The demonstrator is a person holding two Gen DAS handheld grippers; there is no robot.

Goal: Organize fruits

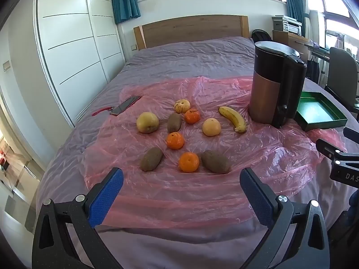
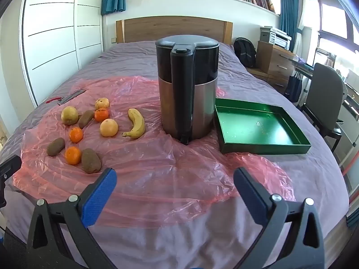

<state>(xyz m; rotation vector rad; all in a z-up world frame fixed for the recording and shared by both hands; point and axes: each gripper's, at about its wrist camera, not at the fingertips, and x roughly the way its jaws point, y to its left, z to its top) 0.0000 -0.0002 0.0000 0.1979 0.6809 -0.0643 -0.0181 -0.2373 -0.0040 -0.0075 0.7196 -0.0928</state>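
Several fruits lie on a pink plastic sheet (image 1: 202, 192) on the bed: three oranges (image 1: 189, 161), three brown kiwis (image 1: 215, 161), a banana (image 1: 233, 118), a yellow pear (image 1: 147, 122), a pale round fruit (image 1: 211, 127) and a small striped one (image 1: 182, 106). They also show at the left of the right wrist view, with the banana (image 2: 136, 123) nearest the kettle. An empty green tray (image 2: 264, 143) lies right of the kettle. My left gripper (image 1: 181, 186) is open and empty, just short of the nearest orange. My right gripper (image 2: 175, 183) is open and empty, before the kettle.
A tall black and copper kettle (image 2: 187, 85) stands between fruits and tray. A phone with a red strap (image 1: 124, 108) lies at the sheet's far left. A chair (image 2: 325, 103), drawers and a backpack stand right of the bed; a white wardrobe stands left.
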